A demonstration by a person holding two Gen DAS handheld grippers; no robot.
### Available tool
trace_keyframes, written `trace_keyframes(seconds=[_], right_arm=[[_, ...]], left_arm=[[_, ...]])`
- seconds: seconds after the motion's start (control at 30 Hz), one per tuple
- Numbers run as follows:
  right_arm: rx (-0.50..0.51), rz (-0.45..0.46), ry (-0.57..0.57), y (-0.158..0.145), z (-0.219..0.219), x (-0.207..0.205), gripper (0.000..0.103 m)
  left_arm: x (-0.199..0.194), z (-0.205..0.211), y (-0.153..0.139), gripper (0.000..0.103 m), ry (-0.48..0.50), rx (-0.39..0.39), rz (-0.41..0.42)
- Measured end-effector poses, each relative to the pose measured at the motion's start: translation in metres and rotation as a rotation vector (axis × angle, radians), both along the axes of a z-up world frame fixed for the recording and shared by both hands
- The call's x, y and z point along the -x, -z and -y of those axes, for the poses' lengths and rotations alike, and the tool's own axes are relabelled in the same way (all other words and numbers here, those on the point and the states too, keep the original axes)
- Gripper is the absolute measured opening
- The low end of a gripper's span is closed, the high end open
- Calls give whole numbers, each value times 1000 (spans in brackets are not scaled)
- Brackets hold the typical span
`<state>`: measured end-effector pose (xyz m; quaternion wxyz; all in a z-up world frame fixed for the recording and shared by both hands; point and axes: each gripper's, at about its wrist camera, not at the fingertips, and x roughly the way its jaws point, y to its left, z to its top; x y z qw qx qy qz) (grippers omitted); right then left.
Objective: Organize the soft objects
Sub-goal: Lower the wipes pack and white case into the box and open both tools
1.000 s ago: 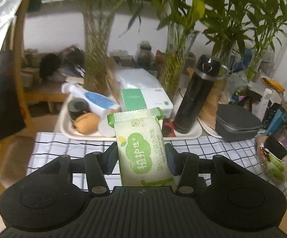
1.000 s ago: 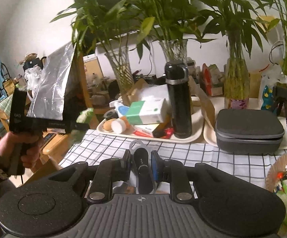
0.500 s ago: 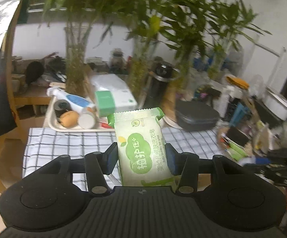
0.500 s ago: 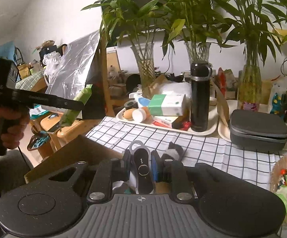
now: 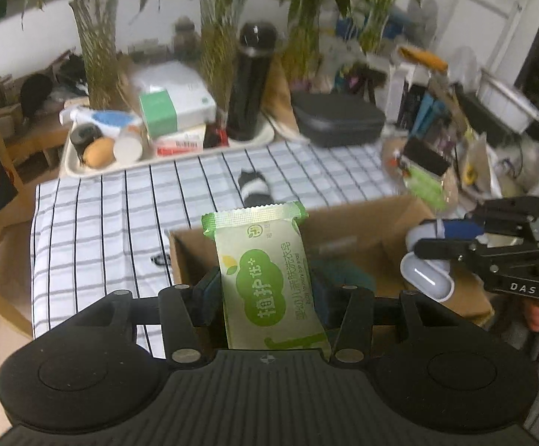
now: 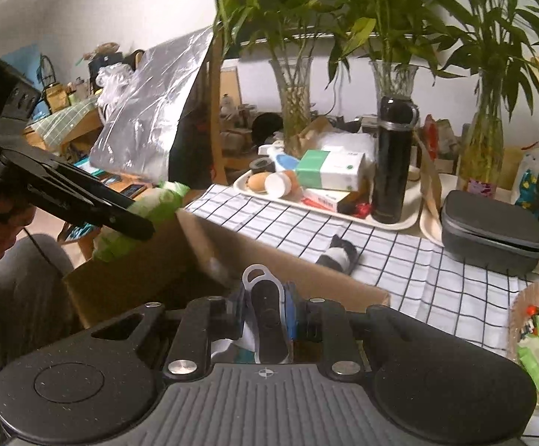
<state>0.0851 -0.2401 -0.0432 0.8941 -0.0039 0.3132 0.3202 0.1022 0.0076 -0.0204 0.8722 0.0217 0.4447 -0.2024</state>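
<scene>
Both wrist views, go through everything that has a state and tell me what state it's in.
Left gripper: shut on green soap packet.
Right gripper: shut on white earbud case.
Cardboard box: open.
Black flask: upright, capped.
Grey zip case: closed.
Striped sock: lying on checked cloth.

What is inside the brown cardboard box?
In the cardboard box something dark teal shows, and bits of white and teal in the right wrist view. The green soap packet and both hand-held grippers cover the rest.
</scene>
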Motion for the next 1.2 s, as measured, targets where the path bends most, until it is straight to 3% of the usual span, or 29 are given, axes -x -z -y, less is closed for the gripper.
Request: trace_keyframes(seconds=[0.27,0.3,0.33,0.37,0.4,0.43,0.53,0.77,1.2], right_arm=[[46,-36,-27,5,-4,12,28],[49,-40,-24,6,-4,11,35],[56,-37,-17,6,-4,12,52],[61,-27,-6,5,-5,13,61],[66,-14,6,4,-4,13,76],[67,-1,15,3,-4,14,85],[47,4,23,1,-1,13,94],[58,-10,74,2,2,5,103],[104,-65,124,11,-1,-7,103]], left_arm=[[1,10,14,49,-2,-79,-99],[1,10,14,49,-4,-79,-95],[1,9,14,52,-7,-72,-94],[1,8,13,65,-7,-64,-96],[2,7,12,71,-7,-54,-93],[3,6,11,75,-8,-45,-82],[6,6,9,75,2,-32,-69],[13,-1,5,75,-18,-15,-48],[12,-24,-1,75,-54,12,9]])
